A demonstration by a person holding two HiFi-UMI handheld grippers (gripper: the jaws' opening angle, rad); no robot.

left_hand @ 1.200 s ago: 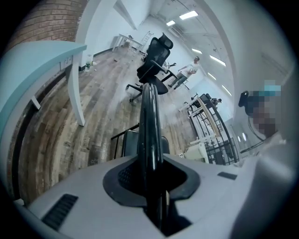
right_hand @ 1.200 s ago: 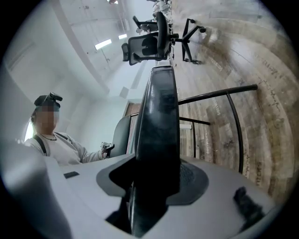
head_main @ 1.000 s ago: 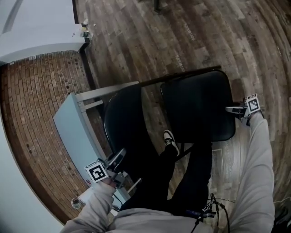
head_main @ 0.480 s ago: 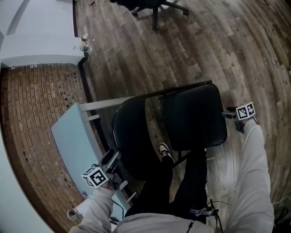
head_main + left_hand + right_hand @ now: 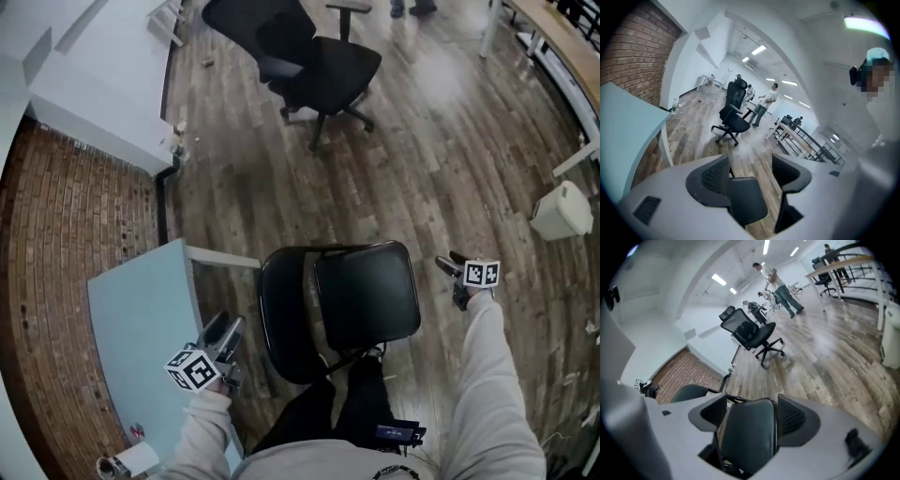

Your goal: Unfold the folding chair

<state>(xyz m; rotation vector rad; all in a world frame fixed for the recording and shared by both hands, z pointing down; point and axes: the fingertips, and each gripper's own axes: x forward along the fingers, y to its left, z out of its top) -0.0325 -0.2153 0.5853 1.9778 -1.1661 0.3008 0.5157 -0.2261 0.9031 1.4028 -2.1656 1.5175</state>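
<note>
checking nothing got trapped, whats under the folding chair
Around the folding chair only wood floor shows, plus thin frame bars at its near edge and the person's dark trouser legs. The floor directly beneath is covered by its black pads, so cannot be checked.

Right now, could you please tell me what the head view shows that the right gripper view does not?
Only the head view shows the left gripper, its jaws opening and holding nothing, the light blue table and the person's legs. Only the right gripper view shows ceiling lights and a standing person whole. Both show the folding chair, the office chair, the white bin and the right gripper, open and clear of the chair.
</note>
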